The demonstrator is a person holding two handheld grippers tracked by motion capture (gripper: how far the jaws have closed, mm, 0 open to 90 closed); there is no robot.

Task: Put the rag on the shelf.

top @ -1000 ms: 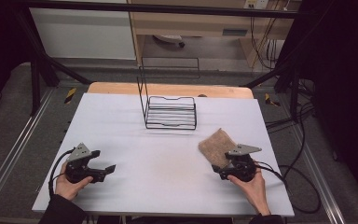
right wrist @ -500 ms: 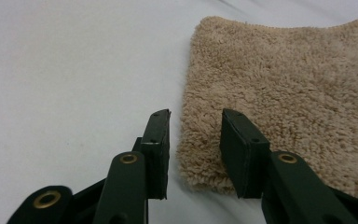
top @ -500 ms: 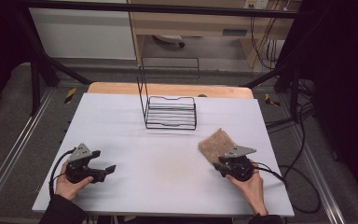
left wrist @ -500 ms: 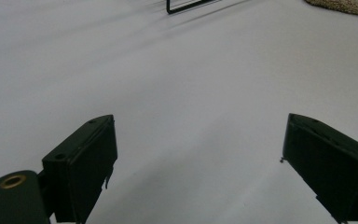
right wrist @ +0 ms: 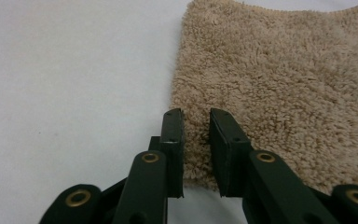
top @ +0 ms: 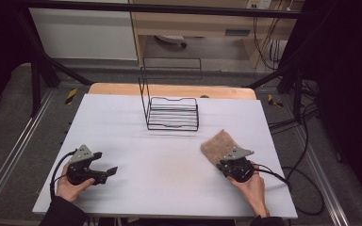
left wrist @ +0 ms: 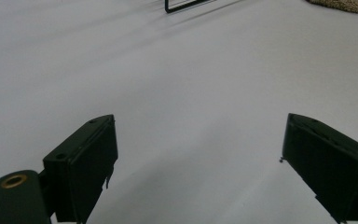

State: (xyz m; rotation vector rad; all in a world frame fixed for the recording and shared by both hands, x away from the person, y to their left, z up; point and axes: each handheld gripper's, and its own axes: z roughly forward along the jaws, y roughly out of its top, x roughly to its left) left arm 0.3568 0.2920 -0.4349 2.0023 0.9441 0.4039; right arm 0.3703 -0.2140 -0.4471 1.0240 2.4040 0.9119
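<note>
The right tongs (right wrist: 196, 140) have just been closing, pinching the near edge of the beige towel (right wrist: 279, 88); the lift looks ready. The left tongs (left wrist: 200, 158) rest wide open and empty on the white worktop (top: 169, 160).

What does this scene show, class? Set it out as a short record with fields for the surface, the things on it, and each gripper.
surface: white table
cloth: tan towel lying flat, near right
rack: black wire rack, far middle, standing apart from the towel
right gripper: jaws just closing, pinching the towel's near edge
left gripper: jaws wide open, nothing between them
</note>
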